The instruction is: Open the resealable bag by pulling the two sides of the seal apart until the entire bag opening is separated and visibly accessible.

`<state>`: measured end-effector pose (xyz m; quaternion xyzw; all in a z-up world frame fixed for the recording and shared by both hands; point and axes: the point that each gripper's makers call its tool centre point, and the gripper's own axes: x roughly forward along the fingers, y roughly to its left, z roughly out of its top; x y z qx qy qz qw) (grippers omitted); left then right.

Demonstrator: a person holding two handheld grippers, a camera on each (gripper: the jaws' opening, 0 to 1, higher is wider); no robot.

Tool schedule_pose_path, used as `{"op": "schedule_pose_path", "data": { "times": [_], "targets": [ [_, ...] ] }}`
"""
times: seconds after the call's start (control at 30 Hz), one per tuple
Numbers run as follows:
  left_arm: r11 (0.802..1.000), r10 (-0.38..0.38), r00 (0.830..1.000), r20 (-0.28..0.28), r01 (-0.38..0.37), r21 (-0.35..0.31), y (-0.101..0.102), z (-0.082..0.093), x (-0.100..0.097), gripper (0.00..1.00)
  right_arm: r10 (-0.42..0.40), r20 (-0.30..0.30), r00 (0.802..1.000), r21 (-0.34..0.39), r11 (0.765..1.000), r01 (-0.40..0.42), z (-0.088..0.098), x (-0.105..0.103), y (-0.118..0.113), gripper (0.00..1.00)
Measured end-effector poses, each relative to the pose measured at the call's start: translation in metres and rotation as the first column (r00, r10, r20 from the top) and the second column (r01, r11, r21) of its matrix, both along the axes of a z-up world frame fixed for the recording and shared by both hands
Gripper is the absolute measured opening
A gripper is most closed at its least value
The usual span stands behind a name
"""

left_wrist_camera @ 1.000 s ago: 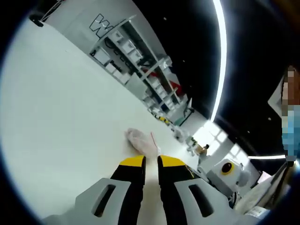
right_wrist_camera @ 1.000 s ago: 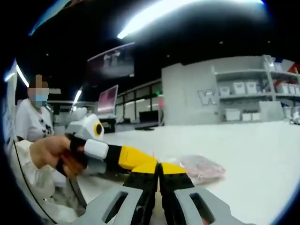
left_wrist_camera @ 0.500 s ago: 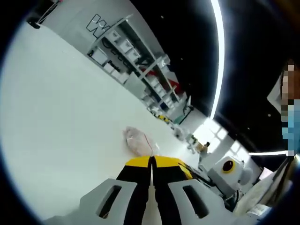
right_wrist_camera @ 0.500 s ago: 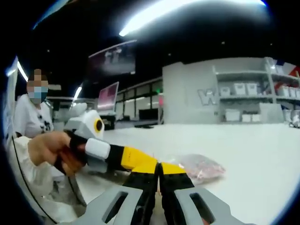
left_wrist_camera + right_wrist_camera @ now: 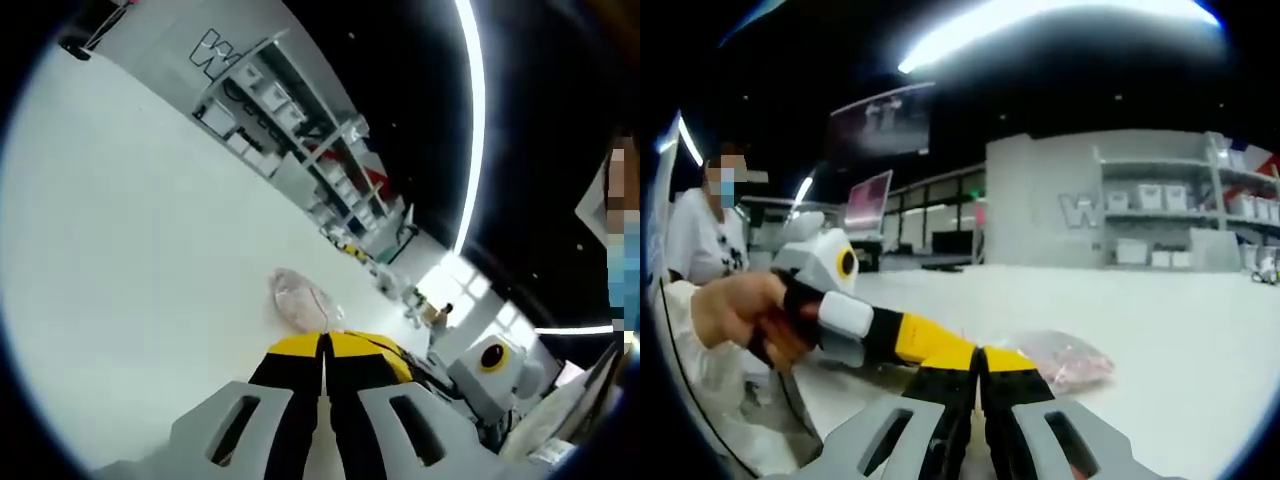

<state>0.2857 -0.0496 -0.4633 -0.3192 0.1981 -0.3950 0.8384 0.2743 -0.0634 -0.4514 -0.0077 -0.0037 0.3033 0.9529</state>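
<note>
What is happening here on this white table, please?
A person holds tongs in each hand and works on a resealable bag lying on the white table. The left tongs and the right tongs are both shut and meet tip to tip at the bag's near edge, apparently pinching the seal. The bag looks not yet opened.

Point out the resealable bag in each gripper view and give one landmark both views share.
Left gripper view: the resealable bag lies on the white table, just above the closed jaw tips, centre.
Right gripper view: it lies just right of the jaw tips, lower centre.
Shared landmark: the shelving with white bins.
</note>
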Motion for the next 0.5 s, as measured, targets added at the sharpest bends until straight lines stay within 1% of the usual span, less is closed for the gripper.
{"op": "schedule_pose_path", "data": {
  "times": [0.37,0.5],
  "targets": [
    [1.0,-0.004,1.0,-0.005,0.004,-0.007,-0.0002,0.001,-0.001,0.01,-0.023,0.015,1.0,0.004,1.0,0.023,0.0042,0.0016,-0.004,0.0],
    [1.0,-0.004,1.0,-0.006,0.004,-0.009,-0.0003,0.0013,-0.001,0.01,-0.047,0.037,0.998,-0.014,0.999,0.047,0.0091,0.0024,-0.0075,0.0]
  ]
}}
